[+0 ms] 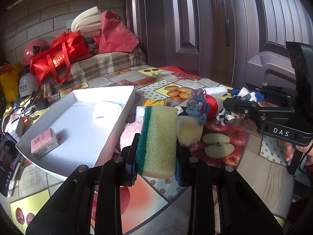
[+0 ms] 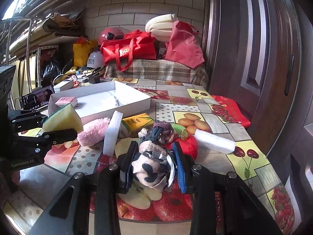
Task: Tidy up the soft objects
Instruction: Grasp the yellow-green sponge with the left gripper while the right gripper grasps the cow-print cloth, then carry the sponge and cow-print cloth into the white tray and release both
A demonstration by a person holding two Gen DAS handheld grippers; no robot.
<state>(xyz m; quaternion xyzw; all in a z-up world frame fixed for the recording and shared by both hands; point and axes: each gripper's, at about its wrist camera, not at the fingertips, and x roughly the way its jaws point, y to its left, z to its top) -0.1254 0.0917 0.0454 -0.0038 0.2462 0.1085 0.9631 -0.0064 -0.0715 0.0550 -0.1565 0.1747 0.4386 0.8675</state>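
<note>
A tiled wall (image 2: 121, 9) meets a dark panelled door (image 1: 215, 29) behind the fruit-patterned table (image 2: 195, 105).

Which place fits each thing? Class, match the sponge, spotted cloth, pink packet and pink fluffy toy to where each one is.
Things:
1. sponge
2. spotted cloth
3. pink packet
4. pink fluffy toy

Places:
A. inside the white box
B. lying on the table
C. between the left gripper's fingers
D. between the right gripper's fingers

Pairs: 1-C, 2-D, 3-A, 4-B

"DAS" on the right gripper (image 1: 246, 96); "GenRobot.AI" on the left gripper (image 2: 58, 125).
</note>
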